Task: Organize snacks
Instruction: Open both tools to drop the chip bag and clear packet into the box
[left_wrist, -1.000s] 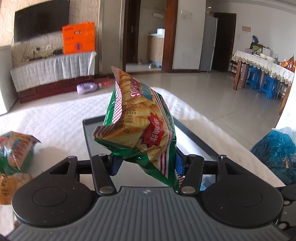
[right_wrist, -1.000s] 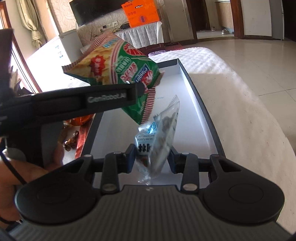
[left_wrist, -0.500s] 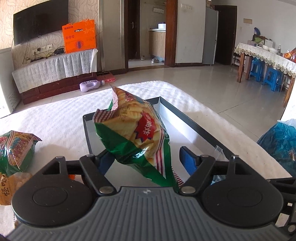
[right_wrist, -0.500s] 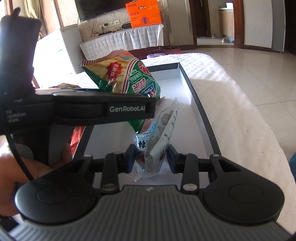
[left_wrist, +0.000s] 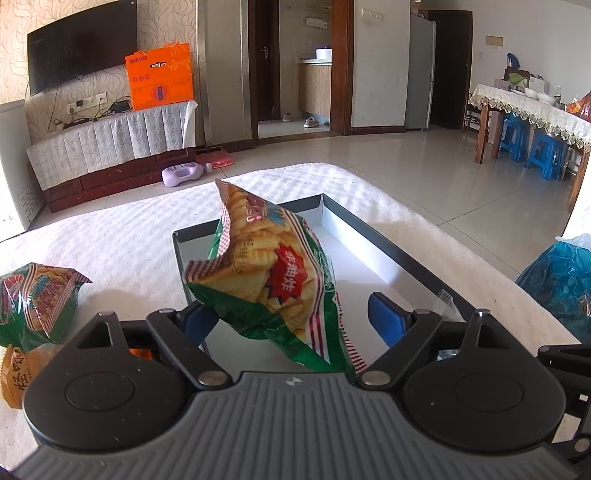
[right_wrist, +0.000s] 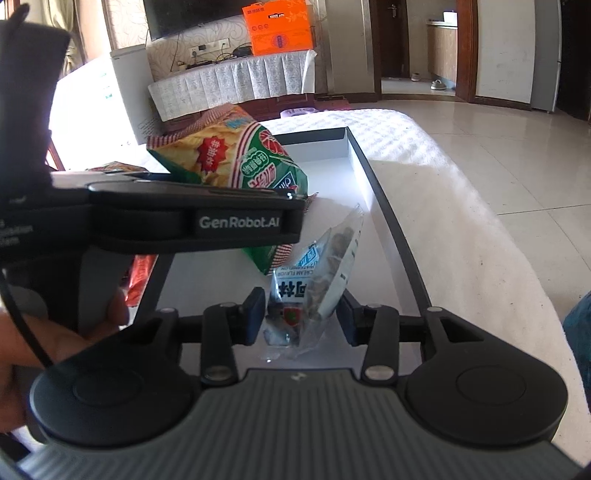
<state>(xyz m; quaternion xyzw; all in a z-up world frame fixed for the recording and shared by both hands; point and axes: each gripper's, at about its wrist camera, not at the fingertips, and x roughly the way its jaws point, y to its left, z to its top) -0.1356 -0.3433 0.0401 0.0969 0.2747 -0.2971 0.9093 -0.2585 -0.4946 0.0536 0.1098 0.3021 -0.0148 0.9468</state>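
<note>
The green chip bag sits in the tray, between my left gripper jaws, which are opening wide, the right pad off it. My right gripper is opening around a clear snack packet standing in the tray.

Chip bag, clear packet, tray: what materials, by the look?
Chip bag: glossy printed plastic film, crinkled, with a crimped end seal. Clear packet: thin transparent film; the contents show through. Tray: dark rim, matte white inside, sharp folded-looking corners; probably cardboard, though it could be plastic.
</note>
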